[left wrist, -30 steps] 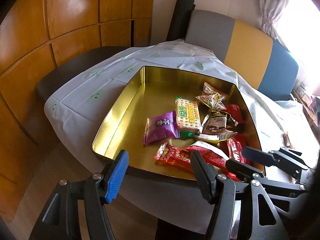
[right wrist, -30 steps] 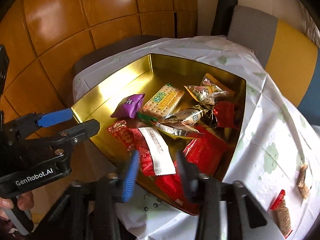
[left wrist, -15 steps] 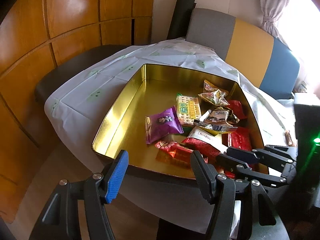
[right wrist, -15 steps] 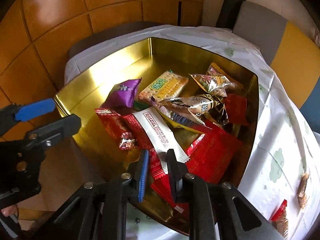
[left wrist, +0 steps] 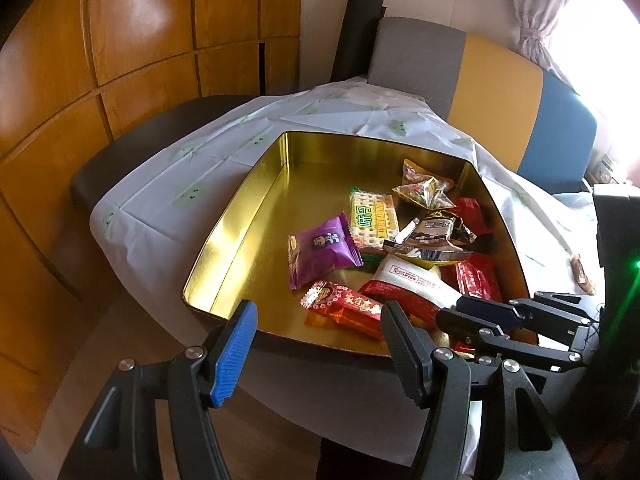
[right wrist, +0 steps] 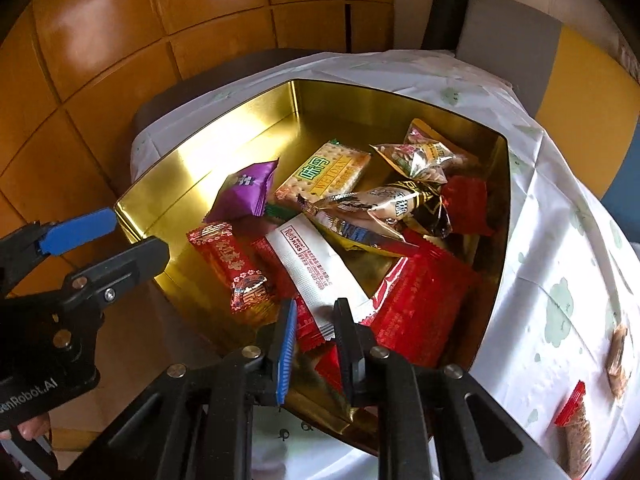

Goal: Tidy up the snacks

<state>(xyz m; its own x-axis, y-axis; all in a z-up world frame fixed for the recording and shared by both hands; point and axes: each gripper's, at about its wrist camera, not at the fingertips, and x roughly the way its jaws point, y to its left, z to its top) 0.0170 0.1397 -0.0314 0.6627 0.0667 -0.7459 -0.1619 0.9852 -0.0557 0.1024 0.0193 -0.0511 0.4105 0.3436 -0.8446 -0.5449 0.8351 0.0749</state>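
Right tongs [right wrist: 314, 338] pinch the red-and-white packet [right wrist: 316, 268] inside the gold tin [right wrist: 208, 160], left tongs [left wrist: 316, 344] hang half-open and empty; best lift slowly, clearing neighbours.

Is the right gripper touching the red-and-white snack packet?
Touching. The right wrist view shows the right gripper shut on the red-and-white snack packet's near end.

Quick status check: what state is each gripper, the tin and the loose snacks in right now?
Gold metal tin: lidless, holding mixed snack packets.
Right gripper: shut on the red-and-white long packet.
Left gripper: open, empty, at the tin's near rim.
Two small snack packets: outside the tin, on the white tablecloth.
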